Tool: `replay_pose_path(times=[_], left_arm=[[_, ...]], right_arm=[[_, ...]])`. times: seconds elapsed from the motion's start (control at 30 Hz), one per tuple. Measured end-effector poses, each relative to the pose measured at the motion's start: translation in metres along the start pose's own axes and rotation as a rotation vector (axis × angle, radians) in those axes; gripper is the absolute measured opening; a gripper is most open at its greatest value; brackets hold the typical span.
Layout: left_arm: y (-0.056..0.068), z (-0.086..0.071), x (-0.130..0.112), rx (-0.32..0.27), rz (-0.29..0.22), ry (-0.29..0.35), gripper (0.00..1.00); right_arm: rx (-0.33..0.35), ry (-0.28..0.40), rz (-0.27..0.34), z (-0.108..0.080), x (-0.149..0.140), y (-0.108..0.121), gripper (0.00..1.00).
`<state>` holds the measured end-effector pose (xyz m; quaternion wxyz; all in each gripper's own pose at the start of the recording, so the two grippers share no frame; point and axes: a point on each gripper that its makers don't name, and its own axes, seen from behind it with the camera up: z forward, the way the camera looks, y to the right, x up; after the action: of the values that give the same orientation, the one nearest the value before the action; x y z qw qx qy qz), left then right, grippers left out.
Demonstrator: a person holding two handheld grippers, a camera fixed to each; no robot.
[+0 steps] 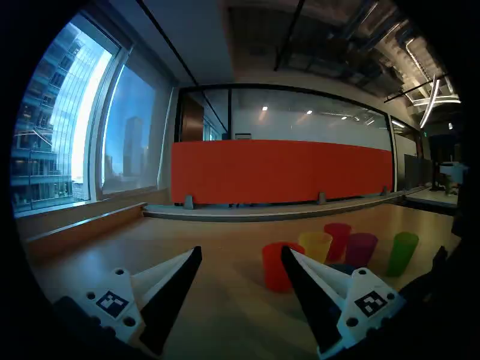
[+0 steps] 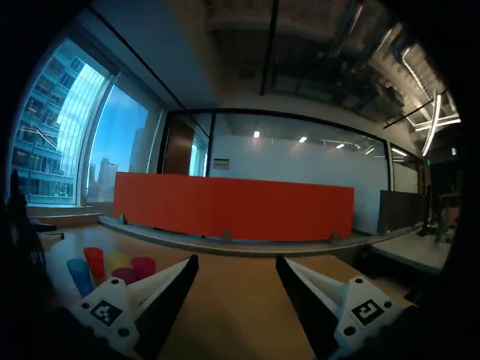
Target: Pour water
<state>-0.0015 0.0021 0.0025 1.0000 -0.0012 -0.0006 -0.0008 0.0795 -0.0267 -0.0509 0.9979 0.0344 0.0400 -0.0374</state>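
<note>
Across the wooden table (image 1: 228, 312), in the left gripper view, the left gripper (image 1: 240, 251) hangs low over the surface, its fingers spread wide with nothing between them. A huddle of coloured cups (image 1: 315, 246) stands just ahead and to the right. The orange cup (image 1: 276, 267) is nearest, partly behind the right-hand finger. Grouped upright like that, they look set out for pouring, though I cannot tell which holds water. Bare table lies open to the left, as far as the window ledge (image 1: 84, 219).

From the right gripper view, the right gripper (image 2: 236, 259) is likewise wide and empty, aimed at the orange partition (image 2: 234, 207) along the table's far edge. The cups (image 2: 117, 261) sit well off to its left, so I judge it would have to swing that way. Open tabletop ahead gives it room.
</note>
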Motion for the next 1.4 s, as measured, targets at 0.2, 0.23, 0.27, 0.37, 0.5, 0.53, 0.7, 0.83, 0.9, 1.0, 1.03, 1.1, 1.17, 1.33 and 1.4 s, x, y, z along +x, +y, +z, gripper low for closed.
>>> replay_pose_path(times=[0.2, 0.23, 0.27, 0.37, 0.5, 0.53, 0.7, 0.83, 0.9, 1.0, 1.03, 1.1, 1.17, 1.33, 1.4], left_arm=[[0.000, 0.000, 0.000, 0.000, 0.001, 0.000, 0.98], [0.000, 0.000, 0.000, 0.000, 0.001, 0.000, 0.98], [0.000, 0.000, 0.000, 0.000, 0.000, 0.000, 0.98], [0.000, 0.000, 0.000, 0.000, 0.001, 0.000, 0.98], [0.000, 0.000, 0.000, 0.000, 0.001, 0.000, 0.98], [0.000, 0.000, 0.000, 0.000, 0.001, 0.000, 0.98], [0.000, 0.000, 0.000, 0.000, 0.001, 0.000, 0.98], [0.000, 0.000, 0.000, 0.000, 0.001, 0.000, 0.98], [0.000, 0.000, 0.000, 0.000, 0.000, 0.000, 0.98], [0.000, 0.000, 0.000, 0.000, 0.001, 0.000, 0.98], [0.000, 0.000, 0.000, 0.000, 0.001, 0.000, 0.98], [0.000, 0.001, 0.000, 0.000, 0.001, 0.000, 0.98], [0.000, 0.001, 0.000, 0.000, 0.000, 0.000, 0.98], [0.000, 0.000, 0.000, 0.000, 0.001, 0.000, 0.98], [0.000, 0.000, 0.000, 0.000, 0.001, 0.000, 0.98]], right_arm=[[0.001, 0.011, 0.022, 0.004, -0.006, 0.003, 1.00], [-0.002, 0.012, 0.026, 0.005, -0.008, 0.004, 1.00], [-0.006, 0.012, 0.031, 0.006, -0.010, 0.006, 1.00], [-0.021, 0.013, 0.044, 0.010, -0.016, 0.010, 1.00], [-0.037, 0.012, 0.053, 0.014, -0.025, 0.013, 1.00], [-0.037, 0.011, 0.053, 0.015, -0.028, 0.013, 1.00], [-0.049, 0.002, 0.061, 0.018, -0.041, 0.017, 1.00], [-0.073, -0.003, 0.077, 0.021, -0.048, 0.024, 1.00], [-0.081, -0.005, 0.084, 0.023, -0.053, 0.025, 1.00], [-0.084, -0.015, 0.087, 0.025, -0.062, 0.026, 1.00], [-0.086, -0.018, 0.086, 0.025, -0.065, 0.027, 1.00], [-0.091, -0.025, 0.083, 0.026, -0.070, 0.028, 1.00], [-0.090, -0.028, 0.080, 0.027, -0.074, 0.028, 1.00], [-0.082, -0.033, 0.075, 0.030, -0.080, 0.025, 1.00], [-0.080, -0.040, 0.075, 0.030, -0.083, 0.024, 1.00]])
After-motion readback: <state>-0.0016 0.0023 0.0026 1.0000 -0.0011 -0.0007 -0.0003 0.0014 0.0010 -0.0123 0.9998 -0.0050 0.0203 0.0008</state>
